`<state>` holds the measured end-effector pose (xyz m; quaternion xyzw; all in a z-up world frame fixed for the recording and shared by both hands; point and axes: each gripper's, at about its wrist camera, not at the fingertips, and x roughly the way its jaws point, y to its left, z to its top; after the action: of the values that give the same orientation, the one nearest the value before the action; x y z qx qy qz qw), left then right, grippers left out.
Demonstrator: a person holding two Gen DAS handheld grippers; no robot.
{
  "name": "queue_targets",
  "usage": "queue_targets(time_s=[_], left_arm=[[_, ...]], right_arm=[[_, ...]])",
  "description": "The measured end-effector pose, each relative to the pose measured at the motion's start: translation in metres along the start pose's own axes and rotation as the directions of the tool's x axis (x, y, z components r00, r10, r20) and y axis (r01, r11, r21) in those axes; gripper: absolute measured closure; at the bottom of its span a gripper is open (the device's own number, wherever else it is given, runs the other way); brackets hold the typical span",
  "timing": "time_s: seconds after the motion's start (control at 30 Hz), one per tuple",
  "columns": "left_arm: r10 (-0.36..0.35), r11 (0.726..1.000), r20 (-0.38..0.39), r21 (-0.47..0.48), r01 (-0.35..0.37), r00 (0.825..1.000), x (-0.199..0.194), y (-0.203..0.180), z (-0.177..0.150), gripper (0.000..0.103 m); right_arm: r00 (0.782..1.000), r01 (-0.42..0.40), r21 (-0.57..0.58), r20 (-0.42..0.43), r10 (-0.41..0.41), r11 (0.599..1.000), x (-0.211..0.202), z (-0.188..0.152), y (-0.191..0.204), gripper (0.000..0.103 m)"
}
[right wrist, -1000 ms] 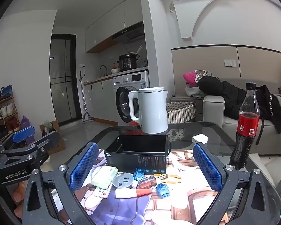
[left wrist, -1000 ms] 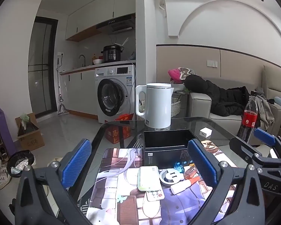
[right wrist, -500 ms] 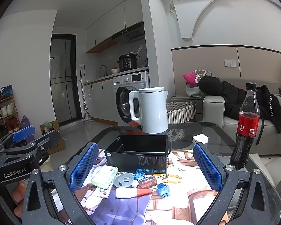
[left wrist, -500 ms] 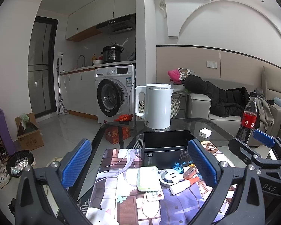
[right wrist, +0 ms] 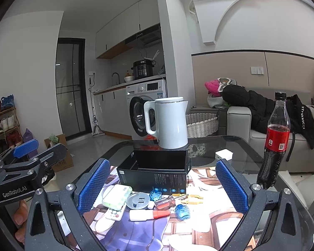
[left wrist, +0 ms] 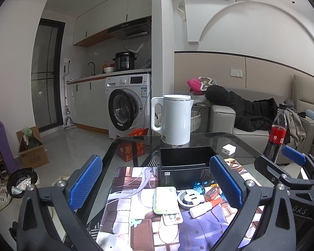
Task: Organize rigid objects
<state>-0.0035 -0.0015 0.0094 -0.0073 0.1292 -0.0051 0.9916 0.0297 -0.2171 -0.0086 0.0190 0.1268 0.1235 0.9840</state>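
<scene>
Black, open-topped box (right wrist: 155,172) sits at centre frame in both wrist views, on a printed mat (right wrist: 136,230) that covers the near part of a glass table (right wrist: 236,146). Small items lie clustered on the mat just in front of the box: a pale green case (right wrist: 116,196), a grey round socket piece (right wrist: 137,200), a white remote (right wrist: 114,213) partly under the case, a white tube with a red cap (right wrist: 149,215), two blue faceted pieces (right wrist: 182,211), a small screwdriver with a reddish clear handle (right wrist: 164,201) and a yellow object (right wrist: 188,196) beside it.

Left gripper (left wrist: 157,188): jaws wide apart, empty, held above the near edge of the mat, lower centre of its view. Right gripper (right wrist: 162,185): jaws likewise wide apart, empty, framing the cluster. Each gripper also shows at the side of the other's view.

Behind the box stands a white kettle (right wrist: 169,123), upright. A white adapter (right wrist: 224,154) lies on the bare glass to the right. A cola bottle (right wrist: 274,144) stands upright at the right edge of the table, well apart from the cluster. Fingertips (right wrist: 21,219) show at lower left of the right wrist view.
</scene>
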Motion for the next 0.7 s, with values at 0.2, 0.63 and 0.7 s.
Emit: queue_targets(time_s=[0.2,0.63,0.7], left_arm=[[0.001,1.000,0.002,0.001,-0.001,1.000,0.0002,0.0007,-0.0004,0.000],[0.000,1.000,0.003,-0.002,0.000,1.000,-0.0003,0.0014,0.0002,0.000],[0.000,1.000,0.003,-0.002,0.000,1.000,-0.0001,0.0014,0.0004,0.000]], right_arm=[[1.000,0.001,0.000,0.001,-0.001,1.000,0.0001,-0.0001,-0.0002,0.000],[1.000,0.000,0.001,0.001,0.000,1.000,-0.0004,0.0003,-0.0001,0.000],[1.000,0.001,0.001,0.001,-0.001,1.000,-0.0004,0.0004,0.0002,0.000]])
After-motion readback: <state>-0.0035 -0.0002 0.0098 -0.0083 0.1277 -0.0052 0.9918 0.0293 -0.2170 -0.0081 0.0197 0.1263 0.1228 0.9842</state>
